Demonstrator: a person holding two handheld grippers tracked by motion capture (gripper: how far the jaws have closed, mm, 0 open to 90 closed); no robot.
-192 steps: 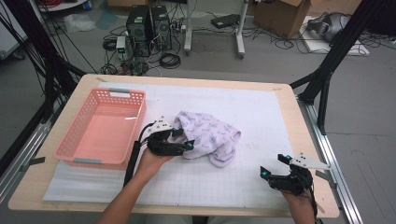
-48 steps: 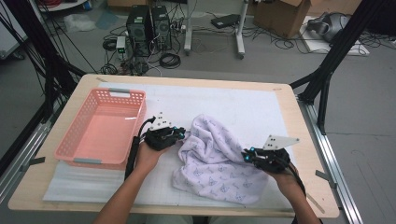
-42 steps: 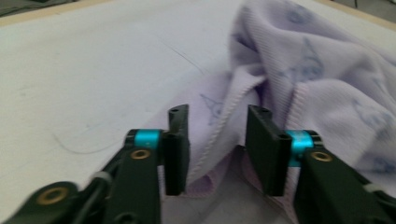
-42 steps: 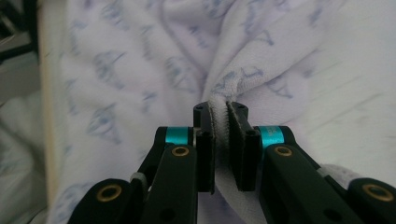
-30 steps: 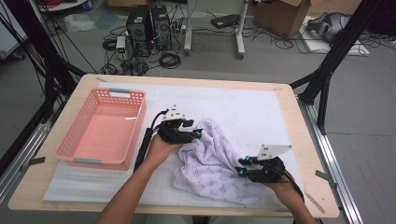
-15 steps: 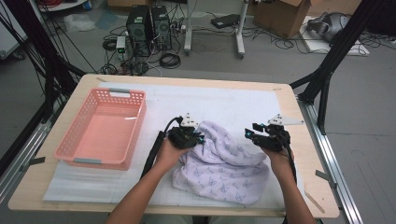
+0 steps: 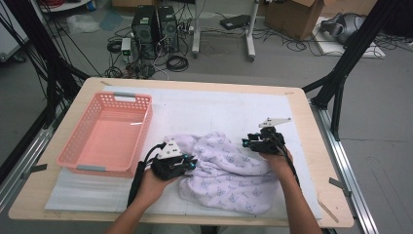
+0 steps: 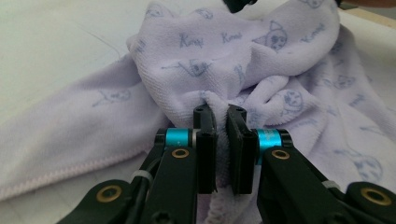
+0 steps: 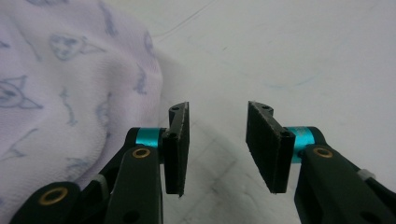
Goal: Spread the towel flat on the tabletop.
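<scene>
Left gripper view: towel (image 8: 243, 60) pinched between hand-held gripper (image 8: 221, 140).

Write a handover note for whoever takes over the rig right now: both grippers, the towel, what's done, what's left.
Left gripper: shut on a fold of the lilac towel at its left edge.
Right gripper: open, jaws just closing a little, nothing between them, over bare mat beside the towel's far right edge.
Towel: rumpled, partly spread mid-table, right of the pink basket, which looks empty.
Done: one grip taken.
Left: probably grip with the right, then straighten or fold; goal unclear.
</scene>
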